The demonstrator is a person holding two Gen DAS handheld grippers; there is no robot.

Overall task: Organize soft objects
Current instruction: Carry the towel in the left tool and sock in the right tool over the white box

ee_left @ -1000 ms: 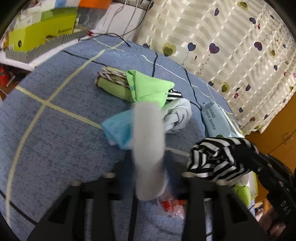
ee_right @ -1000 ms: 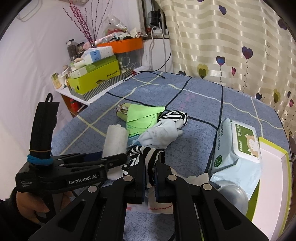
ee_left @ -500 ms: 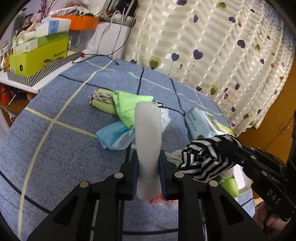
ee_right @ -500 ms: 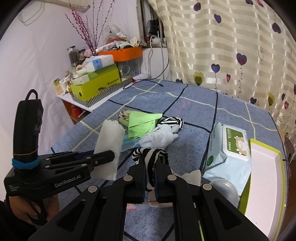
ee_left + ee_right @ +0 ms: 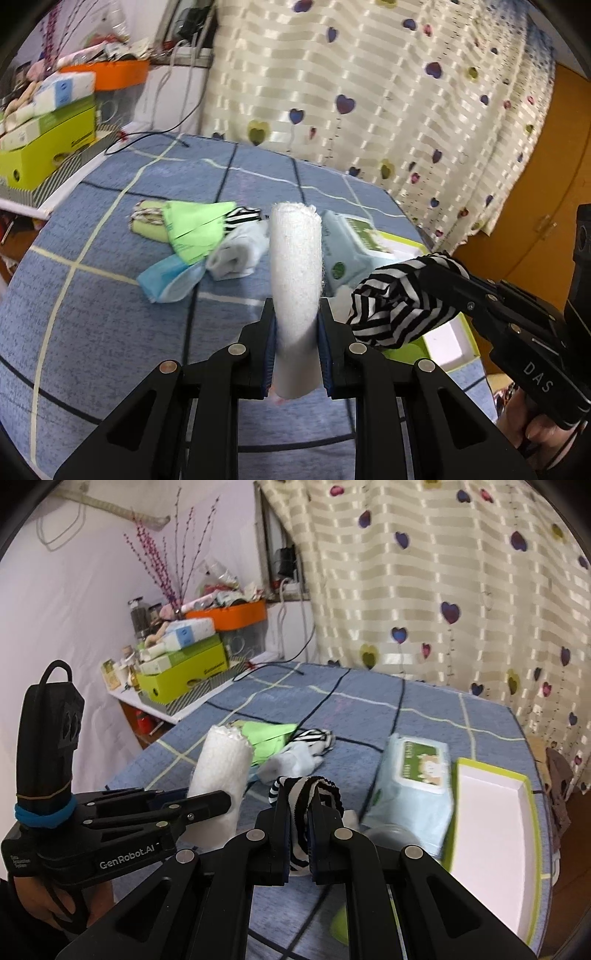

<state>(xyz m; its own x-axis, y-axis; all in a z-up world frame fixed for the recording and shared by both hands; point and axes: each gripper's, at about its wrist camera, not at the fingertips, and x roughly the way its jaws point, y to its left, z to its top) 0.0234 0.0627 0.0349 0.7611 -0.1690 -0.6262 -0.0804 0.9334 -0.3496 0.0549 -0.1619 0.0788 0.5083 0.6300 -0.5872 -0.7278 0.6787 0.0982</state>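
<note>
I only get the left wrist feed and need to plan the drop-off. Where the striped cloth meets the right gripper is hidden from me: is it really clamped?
Observer: Yes. The right gripper has its jaws shut on the striped cloth.
Operator: What is right of the wipes pack?
Observer: A green-edged white tray, touching the wipes pack.
Operator: Anyone at the left gripper?
Observer: A hand holds the left gripper.
</note>
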